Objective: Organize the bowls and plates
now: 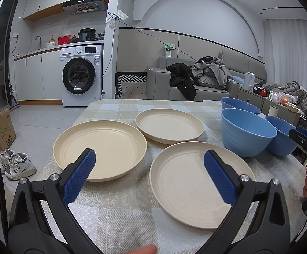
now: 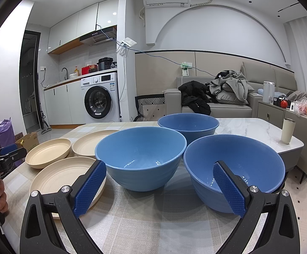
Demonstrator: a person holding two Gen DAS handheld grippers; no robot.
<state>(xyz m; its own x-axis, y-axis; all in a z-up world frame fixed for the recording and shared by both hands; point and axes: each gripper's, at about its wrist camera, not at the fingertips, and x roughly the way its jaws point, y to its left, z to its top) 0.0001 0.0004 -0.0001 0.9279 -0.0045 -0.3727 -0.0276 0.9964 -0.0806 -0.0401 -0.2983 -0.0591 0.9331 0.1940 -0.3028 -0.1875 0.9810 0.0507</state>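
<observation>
On checked cloth [image 1: 121,211], ridged cream plates [image 1: 102,148] and glossy, seemingly plastic, blue bowls [image 2: 140,156]; both jaws spread.

The left claw [image 2: 7,151], seen from the right wrist view, carries white lettering reading "GenRoboLAI" on its black body. The right claw [image 1: 301,135], in the left wrist view, shows only "DAS", cut off at the edge.

A checked cloth [image 1: 121,207] covers the table [image 2: 257,127], bare marble at frame right. On it rest three cream plates [image 1: 99,148] at left, three blue bowls [image 2: 140,154] centre-right, and a pale cup [image 2: 288,130] at far right.
</observation>
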